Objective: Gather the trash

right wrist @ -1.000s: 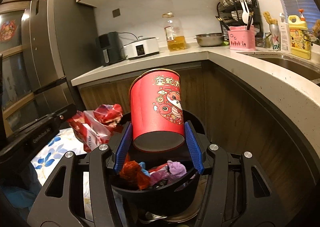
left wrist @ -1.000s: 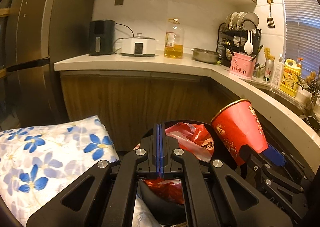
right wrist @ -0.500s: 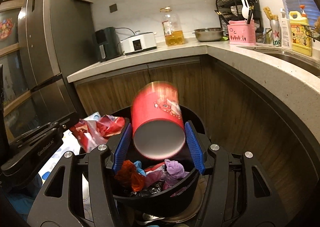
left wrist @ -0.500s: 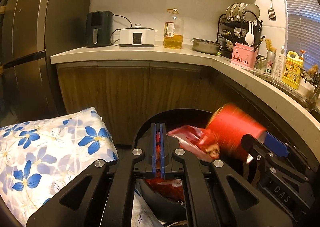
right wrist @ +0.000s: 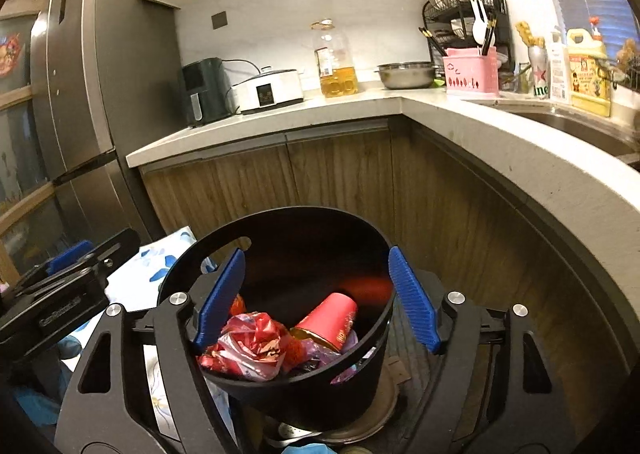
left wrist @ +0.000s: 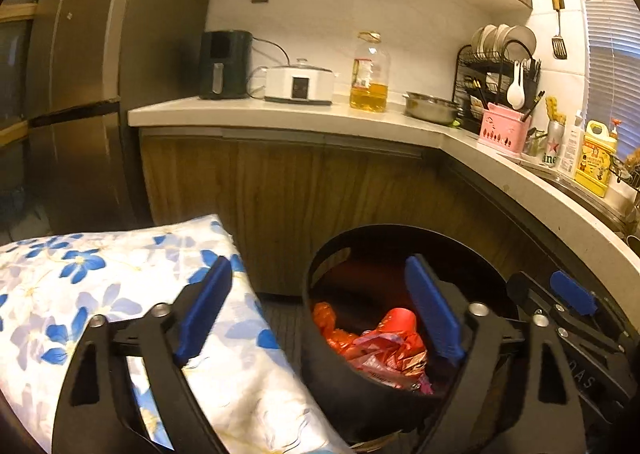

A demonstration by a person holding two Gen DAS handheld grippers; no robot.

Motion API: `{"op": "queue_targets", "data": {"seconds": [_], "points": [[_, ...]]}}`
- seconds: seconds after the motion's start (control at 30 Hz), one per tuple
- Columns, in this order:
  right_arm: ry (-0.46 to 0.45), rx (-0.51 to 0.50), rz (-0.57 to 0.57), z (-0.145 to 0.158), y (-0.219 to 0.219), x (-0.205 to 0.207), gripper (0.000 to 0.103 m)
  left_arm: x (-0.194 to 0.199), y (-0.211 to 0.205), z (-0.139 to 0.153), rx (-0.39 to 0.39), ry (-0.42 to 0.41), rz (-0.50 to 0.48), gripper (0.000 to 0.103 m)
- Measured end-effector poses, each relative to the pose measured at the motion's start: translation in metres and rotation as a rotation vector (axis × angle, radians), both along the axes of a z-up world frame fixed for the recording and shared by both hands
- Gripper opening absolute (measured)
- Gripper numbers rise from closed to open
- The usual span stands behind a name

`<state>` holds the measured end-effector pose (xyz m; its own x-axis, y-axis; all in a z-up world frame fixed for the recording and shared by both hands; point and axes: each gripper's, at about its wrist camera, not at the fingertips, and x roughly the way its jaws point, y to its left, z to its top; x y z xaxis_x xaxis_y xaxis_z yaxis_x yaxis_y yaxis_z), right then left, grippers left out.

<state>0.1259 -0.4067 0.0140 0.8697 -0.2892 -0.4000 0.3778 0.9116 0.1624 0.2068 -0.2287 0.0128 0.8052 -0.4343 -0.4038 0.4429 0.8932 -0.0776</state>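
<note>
Right claw (right wrist: 316, 296) opening, empty, above red cup (right wrist: 329, 321) in black bin (right wrist: 280, 382)

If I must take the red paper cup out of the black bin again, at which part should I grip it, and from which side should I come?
Probably grip the red paper cup across its side wall near the raised flat bottom, coming from above through the open top of the round black plastic bin. The cup lies tilted, with its gold-rimmed mouth sunk into the crumpled red plastic wrappers, so only the upper wall and bottom are free.
</note>
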Motion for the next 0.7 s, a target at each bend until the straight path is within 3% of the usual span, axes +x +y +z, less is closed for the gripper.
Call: {"op": "queue_targets", "data": {"seconds": [0.17,0.7], "points": [[0.014,-0.011,0.003,0.004,0.016,-0.012,0.084,-0.018,0.024,0.003,0.024,-0.016,0.06,0.097],[0.068,-0.066,0.04,0.019,0.088,-0.077,0.085,-0.102,0.102,0.001,0.048,0.002,0.124,0.097]]}}
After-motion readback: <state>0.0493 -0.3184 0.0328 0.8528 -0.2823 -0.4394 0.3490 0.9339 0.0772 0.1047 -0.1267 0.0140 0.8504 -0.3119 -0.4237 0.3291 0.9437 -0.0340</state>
